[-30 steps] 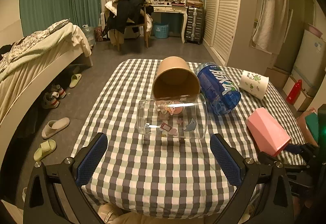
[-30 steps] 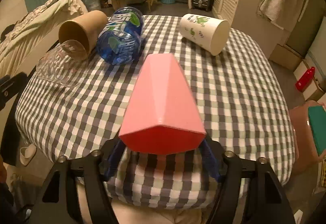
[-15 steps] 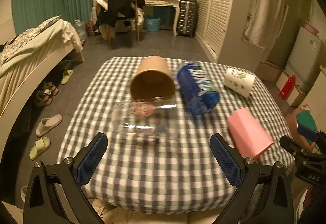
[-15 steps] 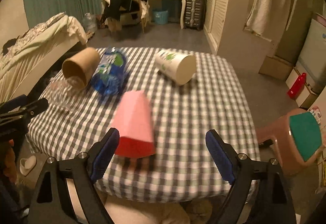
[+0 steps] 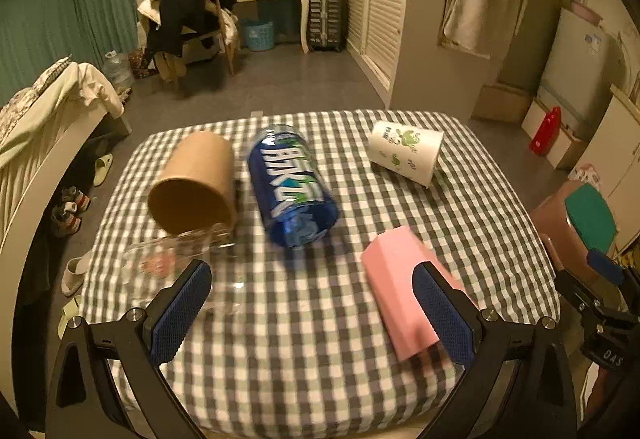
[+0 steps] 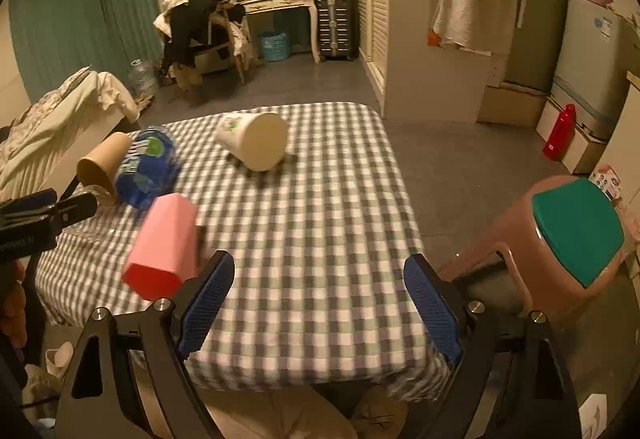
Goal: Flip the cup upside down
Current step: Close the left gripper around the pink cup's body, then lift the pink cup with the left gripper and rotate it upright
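Clearly, no cup stands inverted yet: five lie on their sides on the checked table (image 5: pixel 320 367). The pink cup (image 5: pixel 400 291) lies near the front right corner, its closed base toward us, and we judge it the one in hand. Behind it the blue cup (image 5: pixel 292 187) lies mid-table, touching or nearly touching the brown paper cup (image 5: pixel 192 183) toward the left edge; the clear glass cup (image 5: pixel 176 271) lies at the front left, and the white printed cup (image 5: pixel 404 151) toward the far right corner. Both tongs gape wide and empty: the left gripper (image 5: pixel 312 315) over the front edge, the right gripper (image 6: pixel 320 303) beyond the pink cup's right. We should close squarely across its flat sides, lift clear, rotate mouth down, then lower onto bare cloth away from its neighbours.
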Demonstrator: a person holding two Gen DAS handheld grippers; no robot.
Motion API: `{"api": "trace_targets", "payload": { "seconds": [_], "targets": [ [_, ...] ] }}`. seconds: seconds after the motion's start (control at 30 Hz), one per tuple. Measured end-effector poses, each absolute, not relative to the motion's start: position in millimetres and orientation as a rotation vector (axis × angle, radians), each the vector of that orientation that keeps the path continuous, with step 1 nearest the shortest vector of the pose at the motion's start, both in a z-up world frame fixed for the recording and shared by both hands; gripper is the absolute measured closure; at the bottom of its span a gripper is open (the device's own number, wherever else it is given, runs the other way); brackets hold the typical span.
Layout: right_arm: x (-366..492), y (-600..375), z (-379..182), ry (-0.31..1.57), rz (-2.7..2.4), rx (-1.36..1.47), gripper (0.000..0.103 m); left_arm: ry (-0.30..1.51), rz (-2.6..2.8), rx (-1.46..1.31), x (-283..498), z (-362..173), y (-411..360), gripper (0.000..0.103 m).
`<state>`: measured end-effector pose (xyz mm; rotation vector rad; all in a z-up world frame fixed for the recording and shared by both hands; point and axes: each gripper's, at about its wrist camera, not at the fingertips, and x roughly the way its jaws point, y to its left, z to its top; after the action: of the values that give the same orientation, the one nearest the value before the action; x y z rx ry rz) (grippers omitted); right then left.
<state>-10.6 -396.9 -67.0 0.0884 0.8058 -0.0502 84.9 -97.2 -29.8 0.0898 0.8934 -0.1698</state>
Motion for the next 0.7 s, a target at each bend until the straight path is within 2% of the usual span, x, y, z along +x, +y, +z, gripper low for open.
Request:
{"api": "trace_targets", "payload": {
  "seconds": [0.43, 0.5, 0.57, 0.63, 0.67, 0.7],
  "targets": [
    [12, -428, -102, 0.856, -0.035, 0.18, 0.016, 1.162, -0.267, 0.082, 142, -72, -149, 0.002],
    [14, -431, -105, 0.86, -0.037, 0.189, 0.016, 1.203, -0.283, 0.084, 146, -80, -154, 0.013],
    [16, -435, -107, 0.865, -0.046, 0.197, 0.016, 1.262, -0.307, 0.064, 150, -90, -156, 0.017],
    [17, -438, -109, 0.867, -0.049, 0.206, 0.016, 1.317, -0.341, 0.019, 153, -96, -157, 0.024],
    [18, -439, -110, 0.87, -0.052, 0.21, 0.016, 1.33, -0.355, 0.011, 154, -97, -158, 0.031],
    [19, -439, -111, 0.875, -0.054, 0.213, 0.016, 1.342, -0.37, 0.011, 154, -98, -160, 0.033]
  ]
}}
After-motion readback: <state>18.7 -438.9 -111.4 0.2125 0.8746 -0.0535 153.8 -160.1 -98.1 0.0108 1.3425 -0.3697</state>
